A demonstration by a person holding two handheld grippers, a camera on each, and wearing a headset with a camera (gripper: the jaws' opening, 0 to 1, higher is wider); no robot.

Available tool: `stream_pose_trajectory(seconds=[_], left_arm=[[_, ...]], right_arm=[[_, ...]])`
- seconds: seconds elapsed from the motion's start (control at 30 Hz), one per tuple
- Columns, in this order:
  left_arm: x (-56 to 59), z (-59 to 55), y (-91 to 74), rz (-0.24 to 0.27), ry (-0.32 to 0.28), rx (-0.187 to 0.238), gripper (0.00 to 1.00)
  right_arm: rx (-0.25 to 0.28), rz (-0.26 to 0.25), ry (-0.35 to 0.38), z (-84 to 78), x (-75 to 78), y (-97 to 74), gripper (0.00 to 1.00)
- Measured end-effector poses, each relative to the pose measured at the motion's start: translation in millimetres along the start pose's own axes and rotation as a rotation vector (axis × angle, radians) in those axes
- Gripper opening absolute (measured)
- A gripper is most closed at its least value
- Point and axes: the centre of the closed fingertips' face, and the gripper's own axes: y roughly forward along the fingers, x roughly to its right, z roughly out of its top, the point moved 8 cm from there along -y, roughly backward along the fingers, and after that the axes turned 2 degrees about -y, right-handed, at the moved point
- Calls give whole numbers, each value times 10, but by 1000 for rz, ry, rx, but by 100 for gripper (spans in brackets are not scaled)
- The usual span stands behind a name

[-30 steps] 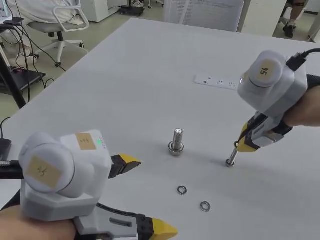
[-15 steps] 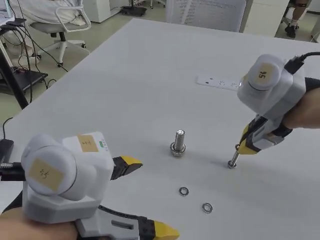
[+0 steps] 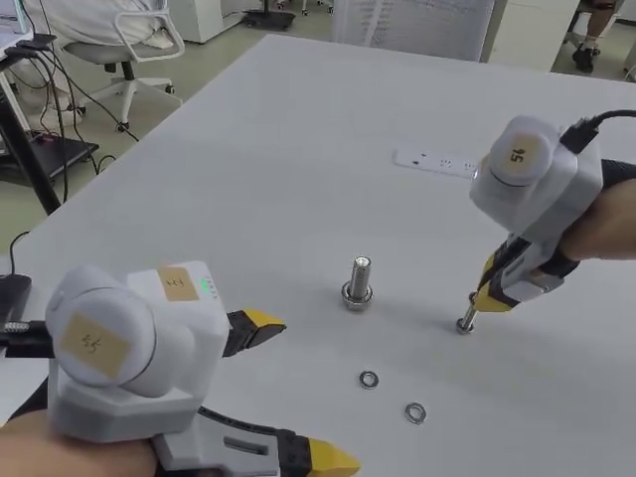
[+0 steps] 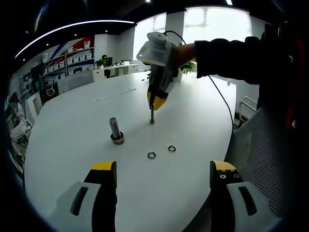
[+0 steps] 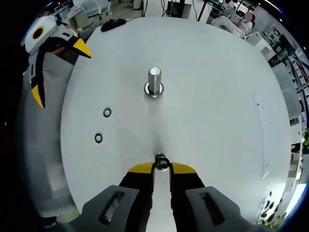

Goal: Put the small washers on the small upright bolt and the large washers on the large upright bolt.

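At a white workbench [image 3: 248, 149], the right gripper [image 5: 161, 168] stands over the small upright steel bolt [image 3: 466, 316], its yellow-tipped jaws drawn close together at the bolt's top. They appear to pinch a small metal ring [image 5: 161, 161] there, though the right gripper view is too tight to be sure. The left gripper [image 4: 163, 169] hangs low at the near edge, jaws spread wide and grasping nothing. The large threaded steel bolt [image 3: 358, 280] stands upright at mid-table, left of the small one and well apart from it, with a washer seated round its base. Two loose steel washers [image 3: 369, 379] [image 3: 415, 412] lie flat on the table nearer the person, near each other but not touching. A white power strip [image 3: 437, 162] lies beyond.
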Motion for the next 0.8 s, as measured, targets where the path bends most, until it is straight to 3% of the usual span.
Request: stream_pose_trajectory(seconds=[0.8], left_arm=[[-6, -15, 6, 2, -4, -8, 79]], right_arm=[[-3, 40, 37, -79, -43, 307, 14]])
